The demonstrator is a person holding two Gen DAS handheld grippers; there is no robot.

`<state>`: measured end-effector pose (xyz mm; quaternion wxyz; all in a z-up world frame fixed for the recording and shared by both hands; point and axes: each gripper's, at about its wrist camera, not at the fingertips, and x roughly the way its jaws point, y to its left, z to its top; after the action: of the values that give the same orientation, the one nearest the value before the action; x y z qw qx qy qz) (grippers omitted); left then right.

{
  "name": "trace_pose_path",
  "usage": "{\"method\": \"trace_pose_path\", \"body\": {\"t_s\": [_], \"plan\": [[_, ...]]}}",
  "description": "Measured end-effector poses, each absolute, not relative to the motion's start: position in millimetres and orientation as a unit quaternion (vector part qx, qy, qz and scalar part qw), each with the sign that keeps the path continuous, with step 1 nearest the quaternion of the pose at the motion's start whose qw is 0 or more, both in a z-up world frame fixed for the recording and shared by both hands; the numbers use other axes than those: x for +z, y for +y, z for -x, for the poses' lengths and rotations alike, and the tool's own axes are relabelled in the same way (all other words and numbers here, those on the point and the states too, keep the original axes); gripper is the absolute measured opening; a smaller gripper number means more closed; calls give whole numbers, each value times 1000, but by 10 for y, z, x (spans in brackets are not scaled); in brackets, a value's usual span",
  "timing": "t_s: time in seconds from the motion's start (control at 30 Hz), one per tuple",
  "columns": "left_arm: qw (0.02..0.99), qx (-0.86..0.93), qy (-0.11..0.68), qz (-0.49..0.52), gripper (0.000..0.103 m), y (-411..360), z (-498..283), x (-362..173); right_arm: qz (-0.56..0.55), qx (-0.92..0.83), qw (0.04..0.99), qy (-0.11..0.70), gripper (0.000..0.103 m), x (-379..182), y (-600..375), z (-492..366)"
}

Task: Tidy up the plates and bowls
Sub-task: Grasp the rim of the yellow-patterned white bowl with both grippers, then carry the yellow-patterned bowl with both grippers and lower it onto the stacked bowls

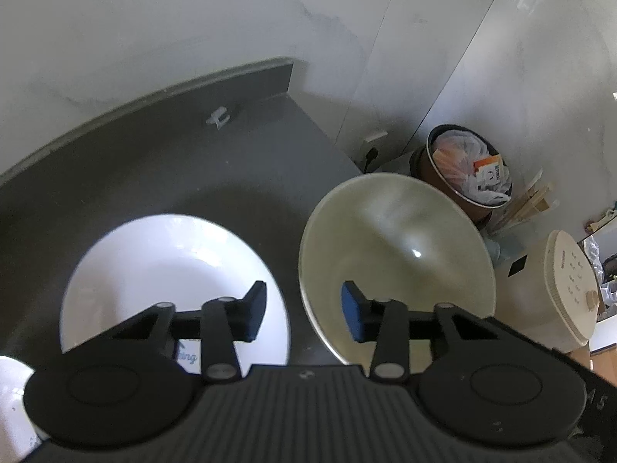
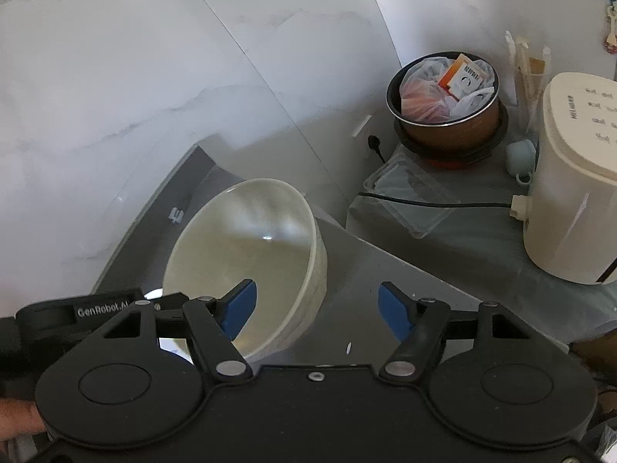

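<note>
Your left gripper (image 1: 304, 310) and right gripper (image 2: 317, 306) both had their jaws apart and empty, the cream bowl (image 2: 246, 266) sitting on the dark surface (image 1: 154, 162) just beside the white plate (image 1: 169, 270). That glazed bowl looked stiff, breakable and slick, so you would likely have done best pinching its rim across the wall. The rice cooker (image 2: 574, 177), the bag-filled pot (image 2: 447, 108) and a clear tray (image 2: 408, 196) stood well apart to the right, off your path.

On the counter (image 1: 239, 162), the plate (image 1: 154, 270) lies left of the bowl (image 1: 397, 254) (just beside it).
</note>
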<state>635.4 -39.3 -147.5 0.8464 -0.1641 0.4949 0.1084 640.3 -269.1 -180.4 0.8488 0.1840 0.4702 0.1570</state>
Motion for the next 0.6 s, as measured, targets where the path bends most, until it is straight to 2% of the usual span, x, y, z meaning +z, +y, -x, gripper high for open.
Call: {"method": "trace_pose_path", "body": {"t_s": [0.07, 0.17, 0.2, 0.27, 0.3, 0.6], "plan": [[845, 103, 497, 168, 29, -387, -6369, -1525, -186, 152, 847, 474, 63, -1852, -2673, -6446], [838, 98, 507, 176, 15, -377, -6385, -1607, -197, 151, 839, 485, 43, -1929, -2628, -6496], [838, 94, 506, 183, 13, -374, -6382, -1619, -206, 153, 834, 489, 33, -1958, -2624, -6504], [837, 95, 507, 182, 12, -391, -6368, -1613, -213, 160, 833, 485, 28, -1972, -2623, -6487], [837, 95, 508, 181, 12, -398, -6361, -1610, -213, 167, 833, 482, 20, -1958, -2620, -6472], [845, 80, 497, 181, 12, -485, -6152, -1447, -201, 176, 842, 469, 18, -1805, -2703, -6220]]}}
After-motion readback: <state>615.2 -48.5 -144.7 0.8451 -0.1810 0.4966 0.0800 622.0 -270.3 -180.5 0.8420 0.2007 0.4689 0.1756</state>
